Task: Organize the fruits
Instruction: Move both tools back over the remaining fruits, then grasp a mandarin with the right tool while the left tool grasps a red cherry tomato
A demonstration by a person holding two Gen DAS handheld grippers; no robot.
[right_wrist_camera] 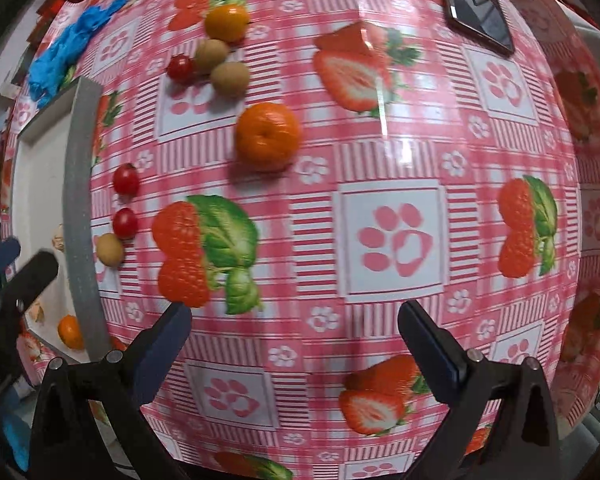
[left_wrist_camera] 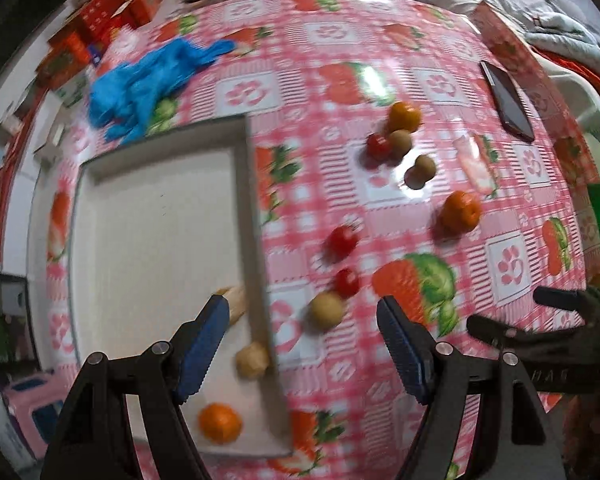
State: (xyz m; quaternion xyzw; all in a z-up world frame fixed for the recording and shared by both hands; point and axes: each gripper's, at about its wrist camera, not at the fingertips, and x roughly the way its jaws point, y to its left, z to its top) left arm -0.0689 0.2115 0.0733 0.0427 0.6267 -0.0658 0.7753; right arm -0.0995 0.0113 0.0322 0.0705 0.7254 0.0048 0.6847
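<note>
Covering the worktop: a pink checked cloth [right_wrist_camera: 392, 236] printed with strawberries and paw marks, everything else lying on it.
Tray: a white tray [left_wrist_camera: 156, 216] with a grey rim at my left side; inside, at its near end, one orange mandarin [left_wrist_camera: 220, 423] and one pale longan [left_wrist_camera: 252, 360].
Blue gloves: a crumpled heap [left_wrist_camera: 148, 84] just beyond the tray's far end.
Phone: dark phone [right_wrist_camera: 474, 8] at the far right of the cloth, well apart from the fruit.
Loose mandarins: one mandarin [right_wrist_camera: 268, 136] alone mid-cloth, a yellower one [right_wrist_camera: 226, 22] farther off.
Longans: two brown longans [right_wrist_camera: 220, 66] touching each other beside that far mandarin; a third longan [right_wrist_camera: 109, 250] just beside the tray rim.
Tomatoes: two cherry tomatoes [right_wrist_camera: 125, 200] close to the rim, one more tomato [right_wrist_camera: 179, 68] by the far longans.
My left gripper [left_wrist_camera: 300, 344]: jaws wide, holding nothing, straddling the tray's right rim.
My right gripper [right_wrist_camera: 294, 340]: jaws wide, empty, above bare cloth.
</note>
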